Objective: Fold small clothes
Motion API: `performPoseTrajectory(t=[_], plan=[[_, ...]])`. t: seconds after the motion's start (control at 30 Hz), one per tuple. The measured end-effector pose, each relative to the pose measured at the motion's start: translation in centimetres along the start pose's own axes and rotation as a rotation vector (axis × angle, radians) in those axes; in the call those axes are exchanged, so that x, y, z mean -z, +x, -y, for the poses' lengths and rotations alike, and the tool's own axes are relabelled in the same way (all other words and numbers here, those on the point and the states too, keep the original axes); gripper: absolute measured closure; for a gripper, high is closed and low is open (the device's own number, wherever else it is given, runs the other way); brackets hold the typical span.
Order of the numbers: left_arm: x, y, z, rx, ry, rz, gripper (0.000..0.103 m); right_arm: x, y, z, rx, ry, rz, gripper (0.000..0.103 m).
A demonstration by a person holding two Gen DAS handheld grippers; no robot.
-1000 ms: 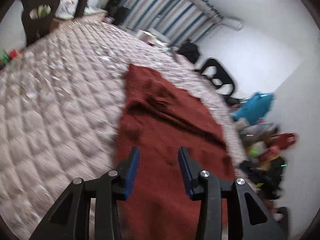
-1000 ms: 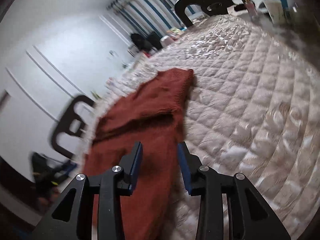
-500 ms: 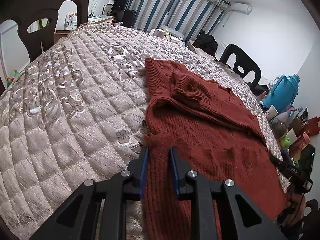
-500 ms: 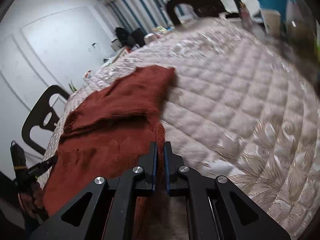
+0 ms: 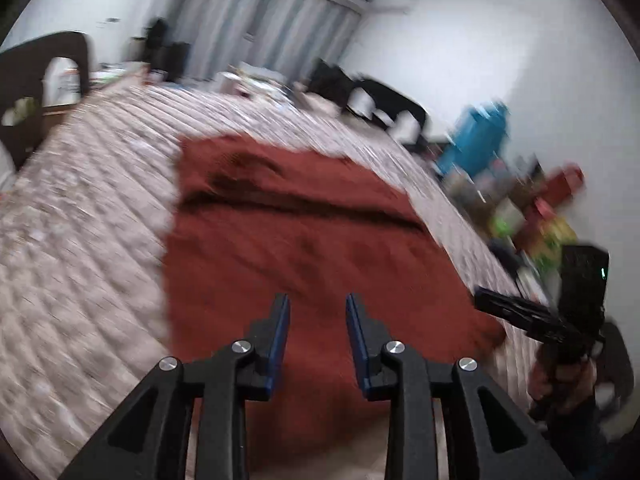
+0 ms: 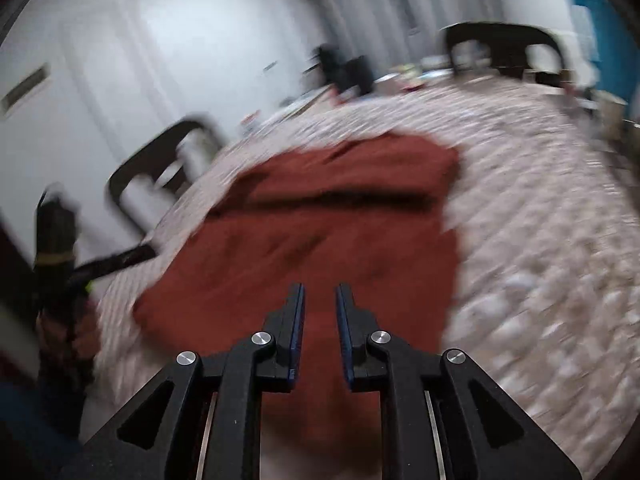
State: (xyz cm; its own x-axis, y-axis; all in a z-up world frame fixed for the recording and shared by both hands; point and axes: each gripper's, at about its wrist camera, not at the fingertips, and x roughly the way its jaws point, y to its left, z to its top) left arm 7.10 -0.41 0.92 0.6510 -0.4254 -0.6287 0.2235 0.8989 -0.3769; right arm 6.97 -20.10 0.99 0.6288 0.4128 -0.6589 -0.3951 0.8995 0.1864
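Note:
A rust-red knitted sweater [image 5: 304, 232] lies spread on the quilted beige cover [image 5: 80, 220], its top part folded down in a dark crease. Both views are motion-blurred. My left gripper [image 5: 317, 300] hovers over the sweater's near part. Its jaws are opening and the pads press on nothing. My right gripper [image 6: 320, 288] is over the same sweater [image 6: 320, 224] near its lower edge, jaws likewise opening, and only cloth lying below shows in the gap. Each gripper appears at the edge of the other's view: the right one [image 5: 532, 316] and the left one [image 6: 112, 260].
Dark chairs stand around the table, one at the left [image 5: 24, 92], one at the far side [image 5: 384, 100], and others in the right wrist view [image 6: 160, 160] [image 6: 500, 48]. A blue container [image 5: 476, 140] and colourful clutter [image 5: 532, 208] sit beyond the right edge.
Half a second ago both grippers were closed down on the sweater's near hem. Now both sets of jaws have parted, the hem lies on the cover, and both views have swung sideways.

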Motion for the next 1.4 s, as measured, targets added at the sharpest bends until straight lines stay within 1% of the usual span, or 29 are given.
performPoseTrajectory(t=[0.03, 0.1, 0.13, 0.17, 0.2, 0.23, 0.3, 0.37, 0.4, 0.43, 0.47, 0.5, 0.53, 0.57, 0.63, 0.73, 0.77, 0.83, 0.9, 0.93, 0.97, 1.03, 1.1, 1.17, 1.33, 1.4], plan=[[0.8, 0.6, 0.6, 0.002, 0.032, -0.026, 0.072, 1.0, 0.5, -0.9, -0.002, -0.038, -0.025, 0.087], [2.2, 2.3, 0.9, -0.045, 0.065, -0.089, 0.072, 2.6, 1.6, -1.7, 0.003, -0.087, -0.085, 0.087], [2.6, 2.6, 0.9, -0.062, 0.079, -0.086, 0.072, 3.4, 2.3, -1.6, 0.039, -0.103, -0.125, 0.087], [2.7, 2.3, 1.3, -0.079, 0.108, -0.069, 0.072, 3.7, 2.1, -1.5, 0.044, -0.117, -0.101, 0.087], [2.6, 2.2, 1.8, -0.102, 0.133, -0.078, 0.072, 3.7, 1.9, -1.6, 0.056, -0.122, -0.100, 0.087], [2.5, 1.9, 2.3, -0.112, 0.151, -0.068, 0.072, 3.5, 1.8, -1.9, 0.085, -0.134, -0.111, 0.087], [2.6, 1.3, 3.3, -0.090, 0.190, -0.048, 0.070, 3.2, 1.4, -2.7, 0.114, -0.171, -0.092, 0.087], [2.8, 1.4, 4.7, -0.074, 0.222, -0.043, 0.066, 2.9, 1.2, -3.9, 0.099, -0.218, -0.074, 0.087], [3.1, 1.7, 5.2, -0.068, 0.235, -0.051, 0.066, 3.0, 1.2, -4.6, 0.091, -0.235, -0.065, 0.086], [3.3, 2.3, 5.5, -0.071, 0.239, -0.067, 0.066, 3.1, 1.6, -5.2, 0.073, -0.246, -0.061, 0.085], [3.5, 3.2, 5.4, -0.092, 0.232, -0.097, 0.066, 3.3, 2.4, -5.7, 0.053, -0.257, -0.076, 0.085], [3.6, 3.8, 5.3, -0.112, 0.226, -0.107, 0.066, 3.4, 2.9, -5.8, 0.055, -0.266, -0.094, 0.085], [3.6, 3.6, 5.4, -0.118, 0.233, -0.088, 0.066, 3.9, 4.0, -6.2, 0.089, -0.287, -0.131, 0.085], [3.5, 3.5, 5.5, -0.128, 0.236, -0.098, 0.066, 4.2, 4.5, -6.6, 0.114, -0.318, -0.133, 0.085], [3.2, 3.1, 5.5, -0.141, 0.222, -0.092, 0.066, 4.0, 4.2, -6.9, 0.117, -0.336, -0.116, 0.085], [3.1, 2.1, 5.2, -0.202, 0.217, -0.060, 0.064, 3.6, 2.8, -6.4, 0.100, -0.316, -0.063, 0.085], [3.0, 1.8, 4.8, -0.222, 0.204, -0.050, 0.061, 3.5, 2.6, -6.2, 0.108, -0.308, -0.057, 0.085], [2.9, 1.2, 3.7, -0.270, 0.168, -0.034, 0.055, 3.7, 2.2, -5.1, 0.156, -0.287, -0.050, 0.085], [3.1, 1.1, 2.9, -0.325, 0.154, -0.026, 0.052, 4.0, 2.1, -3.6, 0.202, -0.241, -0.058, 0.084], [3.2, 1.3, 2.4, -0.355, 0.151, -0.034, 0.052, 4.2, 2.1, -3.0, 0.222, -0.223, -0.065, 0.084], [3.4, 1.7, 2.0, -0.374, 0.141, -0.049, 0.049, 4.4, 2.1, -2.6, 0.246, -0.210, -0.073, 0.084], [3.6, 1.6, 1.3, -0.360, 0.111, -0.038, 0.047, 4.7, 1.8, -2.2, 0.238, -0.179, -0.058, 0.084], [3.6, 1.7, 1.3, -0.364, 0.109, -0.038, 0.043, 4.7, 1.6, -2.1, 0.239, -0.172, -0.060, 0.083], [3.6, 2.1, 1.5, -0.365, 0.109, -0.039, 0.036, 4.5, 1.8, -2.2, 0.239, -0.175, -0.065, 0.082], [3.8, 2.4, 1.9, -0.371, 0.120, -0.035, 0.030, 4.5, 1.9, -1.8, 0.225, -0.149, -0.069, 0.082], [3.8, 2.4, 1.9, -0.370, 0.123, -0.034, 0.029, 4.7, 1.8, -1.7, 0.224, -0.141, -0.068, 0.082]])
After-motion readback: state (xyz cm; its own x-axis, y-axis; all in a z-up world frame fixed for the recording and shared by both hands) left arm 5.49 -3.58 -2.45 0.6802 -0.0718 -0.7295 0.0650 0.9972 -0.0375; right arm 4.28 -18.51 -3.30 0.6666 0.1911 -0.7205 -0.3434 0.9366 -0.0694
